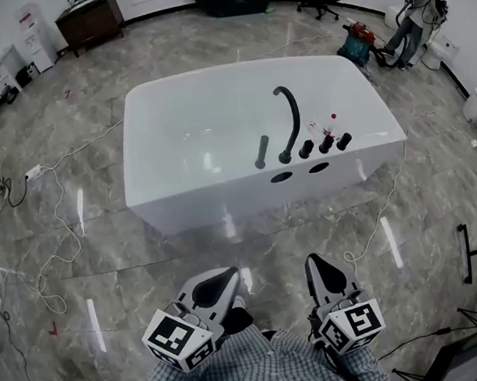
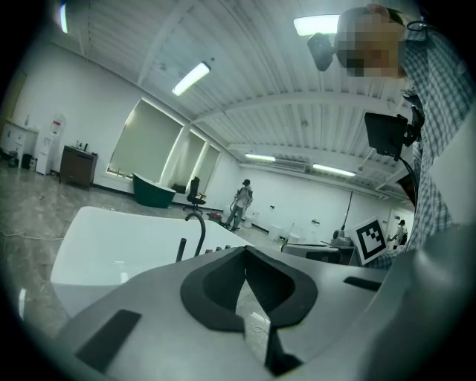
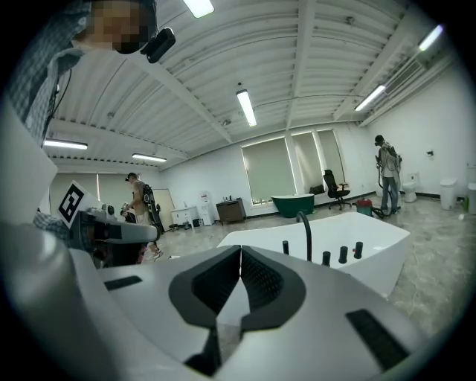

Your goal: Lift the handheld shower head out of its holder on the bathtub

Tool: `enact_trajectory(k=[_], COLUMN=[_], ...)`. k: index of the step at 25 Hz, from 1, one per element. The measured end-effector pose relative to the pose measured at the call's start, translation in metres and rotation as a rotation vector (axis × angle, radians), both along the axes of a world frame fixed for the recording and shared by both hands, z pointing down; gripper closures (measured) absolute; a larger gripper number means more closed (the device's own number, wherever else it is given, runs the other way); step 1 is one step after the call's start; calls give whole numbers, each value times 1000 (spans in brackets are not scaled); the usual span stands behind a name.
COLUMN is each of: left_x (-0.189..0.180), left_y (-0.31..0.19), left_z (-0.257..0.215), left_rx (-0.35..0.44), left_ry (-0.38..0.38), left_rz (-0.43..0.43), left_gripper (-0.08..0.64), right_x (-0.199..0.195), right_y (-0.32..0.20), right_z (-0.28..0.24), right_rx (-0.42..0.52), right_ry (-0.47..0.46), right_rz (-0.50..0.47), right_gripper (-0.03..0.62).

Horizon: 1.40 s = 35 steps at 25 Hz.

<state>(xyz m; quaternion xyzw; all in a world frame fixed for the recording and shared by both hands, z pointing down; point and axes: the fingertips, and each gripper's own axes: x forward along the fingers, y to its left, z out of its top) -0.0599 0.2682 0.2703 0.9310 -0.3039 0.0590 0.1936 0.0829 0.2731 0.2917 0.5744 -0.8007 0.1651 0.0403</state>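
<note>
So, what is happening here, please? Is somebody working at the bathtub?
A person holds the left gripper and the right gripper close to the body, both with fingers shut on nothing. The white bathtub stands ahead, well apart from them. Its black handheld shower head stands upright on the tub's edge beside the curved faucet, not yet touched.

**Open floor up to the tub**

Between you and the bathtub the marble floor lies open. A white cable trails at the left and a second cable at the right. On the near rim, the curved spout stands just right of the handheld shower head, with the knobs further right.
</note>
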Motion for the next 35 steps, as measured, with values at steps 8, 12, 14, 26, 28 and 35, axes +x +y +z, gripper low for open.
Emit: enact_trajectory(k=[8, 12, 14, 26, 28, 35], left_x=[-12, -20, -23, -35, -33, -19], left_y=[-41, -55, -61, -91, -99, -137], left_z=[7, 10, 10, 23, 24, 22], left_rx=[-1, -3, -6, -39, -40, -38], left_ry=[11, 16, 19, 14, 13, 14], left_rz=[39, 46, 48, 18, 9, -22], left_gripper=[554, 554, 554, 553, 554, 554], right_x=[-11, -18, -20, -27, -25, -13], right_y=[-38, -50, -56, -94, -104, -149], right_z=[3, 6, 6, 12, 14, 14], right_rx=[-4, -9, -9, -27, -25, -15], right_ry=[21, 31, 35, 38, 35, 35], right_rz=[39, 49, 49, 28, 18, -18], right_gripper=[575, 575, 575, 575, 575, 575])
